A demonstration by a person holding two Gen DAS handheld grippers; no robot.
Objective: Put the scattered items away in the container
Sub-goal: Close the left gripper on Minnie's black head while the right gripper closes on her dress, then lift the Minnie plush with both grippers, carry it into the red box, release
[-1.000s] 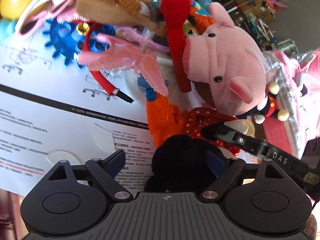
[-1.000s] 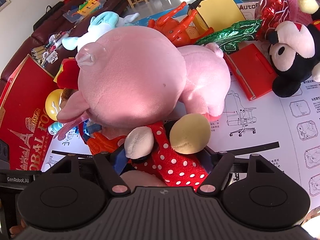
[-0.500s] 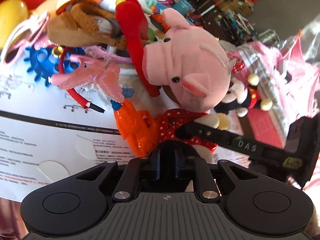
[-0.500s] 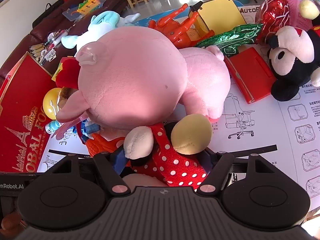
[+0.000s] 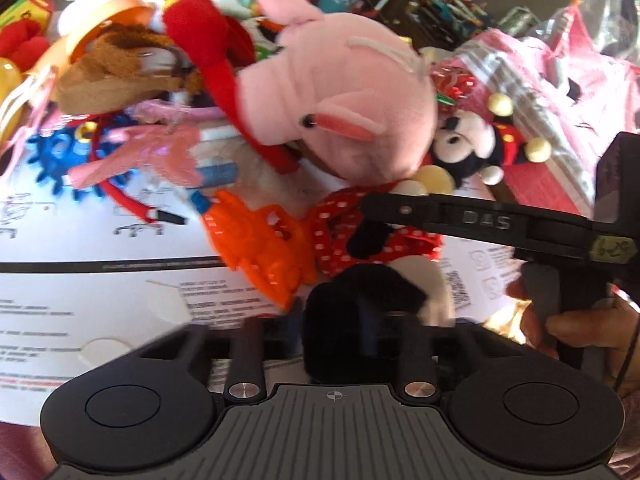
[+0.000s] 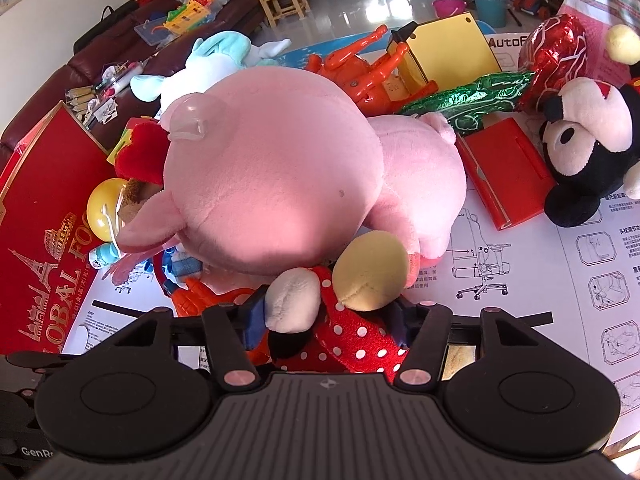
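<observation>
Both grippers clamp one polka-dot mouse plush (image 6: 352, 336) beneath the pink pig (image 6: 272, 184) — right gripper (image 6: 326, 320) on its dress, left gripper (image 5: 360, 320) on its black head — soft, light, compressible; grip deep.

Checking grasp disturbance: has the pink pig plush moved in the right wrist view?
No. The pink pig plush lies unchanged against the red case and the printed sheet.

From the left wrist I read "DAS" embossed on the right gripper's black finger (image 5: 476, 220) and a yellow sticker (image 5: 612, 249), handwriting illegible. From the right wrist: "GLOBAL FO…" in gold on the red box (image 6: 44, 236), "AutoF…" on the white sheet (image 6: 506, 42), "GenR…" on the left gripper's body (image 6: 34, 452).
</observation>
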